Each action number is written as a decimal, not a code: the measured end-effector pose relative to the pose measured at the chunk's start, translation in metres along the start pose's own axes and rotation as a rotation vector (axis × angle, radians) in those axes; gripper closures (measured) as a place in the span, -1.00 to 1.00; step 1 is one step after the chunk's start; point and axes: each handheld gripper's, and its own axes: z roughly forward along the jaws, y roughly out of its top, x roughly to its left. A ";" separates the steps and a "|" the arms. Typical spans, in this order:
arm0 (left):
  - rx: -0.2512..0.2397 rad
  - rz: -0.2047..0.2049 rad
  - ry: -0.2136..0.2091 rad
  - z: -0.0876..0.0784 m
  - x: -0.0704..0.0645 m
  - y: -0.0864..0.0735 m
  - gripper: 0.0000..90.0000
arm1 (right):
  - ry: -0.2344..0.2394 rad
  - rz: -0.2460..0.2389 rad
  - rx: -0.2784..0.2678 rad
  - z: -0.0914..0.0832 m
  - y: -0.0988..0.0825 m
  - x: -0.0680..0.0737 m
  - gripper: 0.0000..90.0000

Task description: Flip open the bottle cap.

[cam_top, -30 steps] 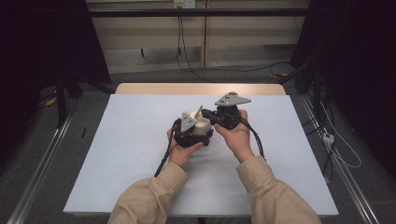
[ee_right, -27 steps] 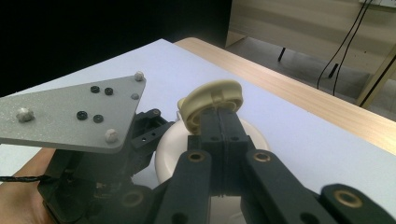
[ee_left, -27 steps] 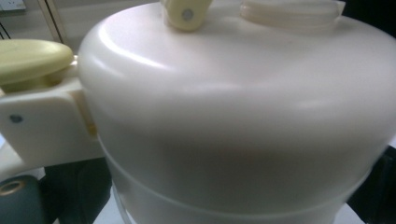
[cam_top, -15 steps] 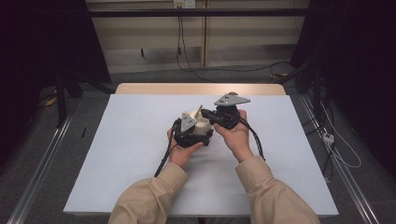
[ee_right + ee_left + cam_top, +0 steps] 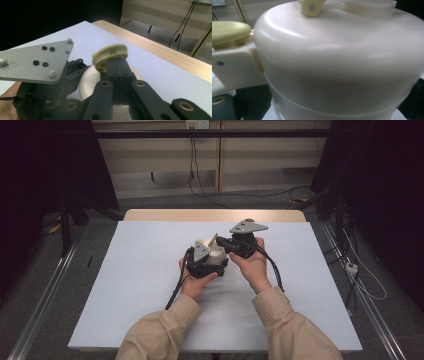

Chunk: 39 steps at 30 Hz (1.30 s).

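In the high view the white container [image 5: 216,256] sits mid-table, gripped around its body by the left gripper [image 5: 205,262], while the right gripper [image 5: 234,246] reaches it from about 2 o'clock, so the right hand is the one placed to work the top. In the left gripper view the container's wall [image 5: 342,67] is right against the camera, the jaws hugging its sides. In the right gripper view the 2 jaws are pinched together on the cream lid [image 5: 111,56] at 12 o'clock, so I judge the lid is what moves next.
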 end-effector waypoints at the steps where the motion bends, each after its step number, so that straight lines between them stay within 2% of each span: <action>1: -0.001 0.000 0.000 0.000 0.000 0.000 -0.89 | -0.001 0.002 -0.002 0.000 0.000 0.000 1.00; 39: -0.001 0.002 0.001 0.000 0.000 0.000 -0.89 | 0.020 -0.003 0.002 0.012 0.002 0.004 1.00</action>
